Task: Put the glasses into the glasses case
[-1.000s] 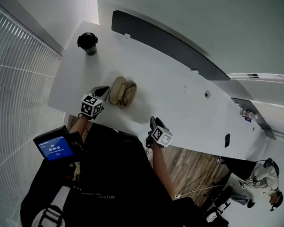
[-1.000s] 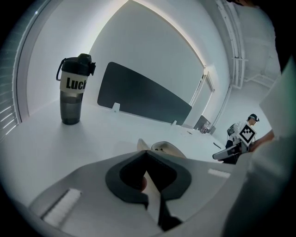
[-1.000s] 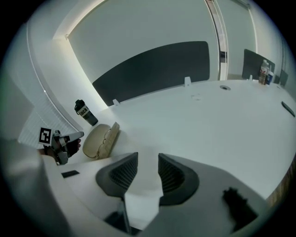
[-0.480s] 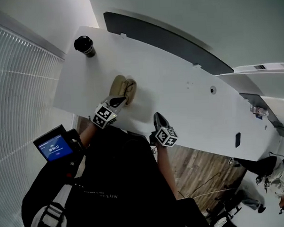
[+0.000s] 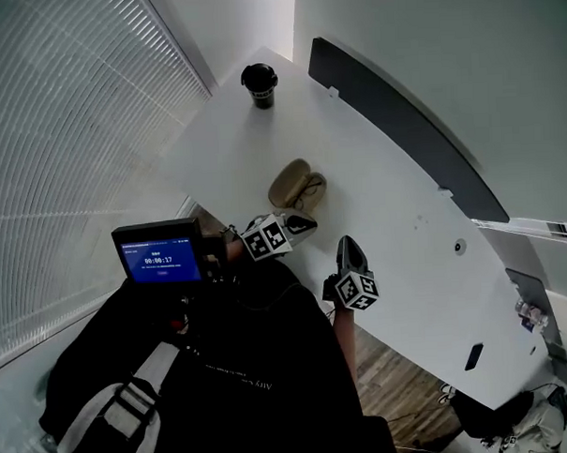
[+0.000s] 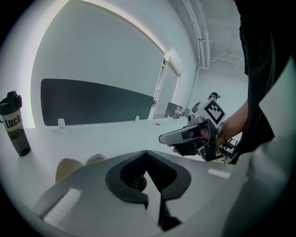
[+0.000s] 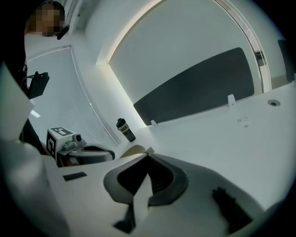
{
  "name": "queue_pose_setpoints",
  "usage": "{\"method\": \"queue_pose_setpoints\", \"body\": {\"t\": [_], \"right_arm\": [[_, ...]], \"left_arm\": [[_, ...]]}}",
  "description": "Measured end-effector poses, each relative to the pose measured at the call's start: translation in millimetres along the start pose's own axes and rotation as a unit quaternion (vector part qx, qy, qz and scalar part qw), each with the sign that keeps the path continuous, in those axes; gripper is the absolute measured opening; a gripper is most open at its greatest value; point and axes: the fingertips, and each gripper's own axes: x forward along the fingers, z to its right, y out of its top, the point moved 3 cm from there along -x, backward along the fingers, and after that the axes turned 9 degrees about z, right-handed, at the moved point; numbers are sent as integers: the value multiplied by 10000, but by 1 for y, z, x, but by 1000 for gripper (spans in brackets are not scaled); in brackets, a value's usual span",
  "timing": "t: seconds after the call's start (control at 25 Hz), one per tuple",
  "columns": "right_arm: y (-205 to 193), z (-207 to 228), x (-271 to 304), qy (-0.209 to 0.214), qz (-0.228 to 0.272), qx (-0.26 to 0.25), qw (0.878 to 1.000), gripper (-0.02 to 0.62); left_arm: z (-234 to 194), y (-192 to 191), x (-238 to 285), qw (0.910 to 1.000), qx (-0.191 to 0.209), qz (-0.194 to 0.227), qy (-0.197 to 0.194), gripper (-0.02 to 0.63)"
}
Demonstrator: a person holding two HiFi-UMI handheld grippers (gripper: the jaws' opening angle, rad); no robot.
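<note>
The tan glasses case [image 5: 289, 182] lies open on the white table [image 5: 386, 216], with the dark-framed glasses [image 5: 312, 187] in its right half. My left gripper [image 5: 306, 224] hovers just short of the case, near the table's front edge, jaws shut and empty. My right gripper [image 5: 348, 244] is to its right, also shut on nothing. In the left gripper view the closed jaws [image 6: 146, 152] point over the case [image 6: 69, 167], with the right gripper [image 6: 185, 134] beyond. In the right gripper view the case [image 7: 133, 150] peeks out behind the closed jaws [image 7: 147, 155].
A black bottle [image 5: 259, 84] stands at the table's far left corner. A dark partition panel [image 5: 401, 131] runs along the far edge. A small black object [image 5: 474, 356] lies far right. A timer screen [image 5: 161, 254] hangs at the person's chest. Window blinds fill the left.
Both grippers have drawn back from the case toward the table's near edge and risen. The left gripper has left the case's side. The head view has swung round.
</note>
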Motion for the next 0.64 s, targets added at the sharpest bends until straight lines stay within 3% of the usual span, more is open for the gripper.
{"method": "queue_pose_setpoints", "body": {"t": [0.12, 0.36, 0.64], "right_arm": [[3, 7, -1, -3, -9, -19, 10000, 6], [-2, 3, 1, 180, -237, -69, 9995, 6], [0, 30, -28, 173, -339, -127, 9992, 6]], "left_arm": [[-1, 0, 4, 10000, 8, 2, -2, 6], [-4, 0, -4, 9989, -232, 88, 387, 6], [21, -10, 35, 9997, -152, -35, 195, 6]]}}
